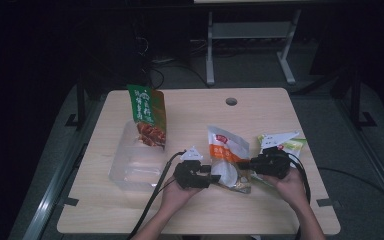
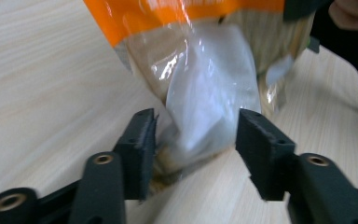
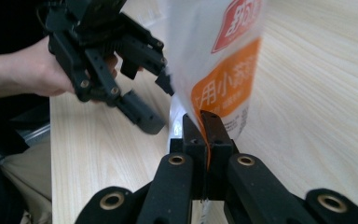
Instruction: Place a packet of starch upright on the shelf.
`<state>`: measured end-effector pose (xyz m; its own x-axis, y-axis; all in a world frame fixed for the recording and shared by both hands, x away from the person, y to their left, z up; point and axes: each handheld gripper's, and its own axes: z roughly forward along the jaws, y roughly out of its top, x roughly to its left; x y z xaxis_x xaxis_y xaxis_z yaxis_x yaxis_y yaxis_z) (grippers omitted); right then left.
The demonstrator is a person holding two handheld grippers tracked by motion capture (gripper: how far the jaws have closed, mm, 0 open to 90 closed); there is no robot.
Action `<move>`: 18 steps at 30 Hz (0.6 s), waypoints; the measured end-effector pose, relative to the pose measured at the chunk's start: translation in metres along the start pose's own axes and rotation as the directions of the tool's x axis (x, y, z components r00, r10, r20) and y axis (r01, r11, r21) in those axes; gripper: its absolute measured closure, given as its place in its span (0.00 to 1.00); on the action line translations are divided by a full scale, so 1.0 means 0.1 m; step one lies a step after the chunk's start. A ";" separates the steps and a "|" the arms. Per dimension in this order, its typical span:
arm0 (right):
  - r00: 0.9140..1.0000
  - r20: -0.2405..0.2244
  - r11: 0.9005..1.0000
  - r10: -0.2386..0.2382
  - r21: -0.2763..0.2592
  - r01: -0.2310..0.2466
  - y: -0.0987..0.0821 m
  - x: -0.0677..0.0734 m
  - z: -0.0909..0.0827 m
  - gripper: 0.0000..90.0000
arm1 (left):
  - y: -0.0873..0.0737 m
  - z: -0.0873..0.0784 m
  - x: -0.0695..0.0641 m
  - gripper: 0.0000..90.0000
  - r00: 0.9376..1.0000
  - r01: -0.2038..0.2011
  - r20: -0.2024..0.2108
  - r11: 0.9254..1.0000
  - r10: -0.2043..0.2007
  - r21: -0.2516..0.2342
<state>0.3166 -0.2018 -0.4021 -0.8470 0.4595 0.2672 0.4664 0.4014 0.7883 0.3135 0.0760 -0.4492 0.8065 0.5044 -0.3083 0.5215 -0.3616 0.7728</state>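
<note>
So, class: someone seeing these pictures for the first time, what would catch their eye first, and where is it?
The orange-and-white snack bag near the table's front middle, clamped at its edge by the right gripper, with the left gripper straddling its lower end, jaws apart. Next, the green-and-brown bag standing in the clear plastic tub to the left.

Glossy plastic orange pouch [image 2: 200, 84] – on a matt, pale wood-grain table [image 2: 42, 84].
</note>
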 end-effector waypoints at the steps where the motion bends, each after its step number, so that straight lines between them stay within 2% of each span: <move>1: 1.000 0.000 1.000 0.000 0.000 0.000 0.00 0.00 0.00 1.00 | 0.00 0.00 0.00 0.57 1.000 0.000 0.000 1.000 0.000 0.000; 3: 1.000 0.003 1.000 -0.012 0.011 0.012 0.00 0.00 0.00 1.00 | 0.03 0.02 0.02 0.55 1.000 0.005 0.012 1.000 -0.005 0.004; 4: 1.000 -0.002 1.000 -0.015 0.010 0.015 0.00 0.00 0.00 1.00 | 0.05 0.04 0.03 0.50 1.000 0.027 0.004 1.000 -0.027 0.009; 5: 1.000 -0.003 1.000 -0.018 0.007 0.018 0.00 0.00 -0.01 1.00 | 0.05 0.04 0.03 0.46 1.000 0.027 0.004 1.000 -0.027 0.009; 7: 1.000 -0.001 1.000 -0.015 0.008 0.015 0.00 0.00 -0.01 1.00 | 0.07 0.06 0.04 0.45 1.000 0.027 0.004 0.999 -0.027 0.017; 10: 0.999 -0.013 0.999 -0.039 0.013 0.039 0.02 0.03 -0.01 1.00 | 0.10 0.09 0.05 0.44 1.000 0.025 -0.004 0.999 -0.025 0.026; 11: 0.999 -0.013 0.999 -0.039 0.013 0.039 0.02 0.03 -0.01 1.00 | 0.10 0.09 0.05 0.46 1.000 0.025 -0.004 0.999 -0.025 0.026; 12: 0.998 -0.015 0.998 -0.055 0.009 0.055 0.04 0.04 -0.01 1.00 | 0.10 0.09 0.08 0.50 0.999 0.034 0.027 0.999 -0.035 0.029; 13: 0.998 -0.015 0.998 -0.055 0.009 0.055 0.04 0.04 -0.01 1.00 | 0.10 0.09 0.08 0.56 0.999 0.034 0.027 0.999 -0.035 0.029; 14: 0.998 0.004 0.998 -0.067 0.003 0.067 0.05 0.06 -0.02 1.00 | 0.10 0.09 0.08 0.60 0.998 0.039 0.041 0.999 -0.039 0.018; 16: 0.997 0.022 0.997 -0.077 0.012 0.077 0.06 0.07 -0.01 1.00 | 0.12 0.07 0.10 0.68 0.999 0.037 0.036 0.999 -0.038 0.008; 18: 0.997 0.021 0.997 -0.076 0.015 0.075 0.06 0.08 0.00 1.00 | 0.13 0.05 0.11 0.81 0.998 0.032 0.046 0.999 -0.032 -0.010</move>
<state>0.3132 -0.1959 -0.3951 -0.8745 0.4441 0.1951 0.4049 0.4467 0.7978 0.3302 0.0731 -0.4448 0.8016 0.4789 -0.3580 0.5446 -0.3376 0.7677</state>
